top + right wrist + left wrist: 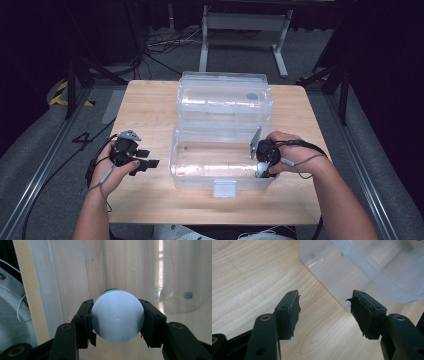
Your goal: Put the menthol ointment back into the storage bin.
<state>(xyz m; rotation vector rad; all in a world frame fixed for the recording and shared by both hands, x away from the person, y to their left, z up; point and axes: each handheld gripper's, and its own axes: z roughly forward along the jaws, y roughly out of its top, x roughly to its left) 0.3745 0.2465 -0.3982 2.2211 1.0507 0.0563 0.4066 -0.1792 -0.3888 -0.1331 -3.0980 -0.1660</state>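
Inside the clear plastic box (pixel 200 155), at its near right corner, the right gripper (pixel 117 320) points down with both pads pressed on a white round container (pixel 117 316) that shows a green edge behind. Left of the box, the left gripper (pixel 324 312) hangs over the wooden table (pixel 249 272), jaws apart with nothing between them.

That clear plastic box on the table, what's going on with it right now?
A person works at a wooden table with a two-jaw gripper in each hand. The clear plastic box sits open, its lid laid back. The right gripper is down inside the box at its right end, jaws pressed on either side of a round white object with a bit of green showing behind it. The left gripper rests just outside the box's left side, jaws open with nothing between them.
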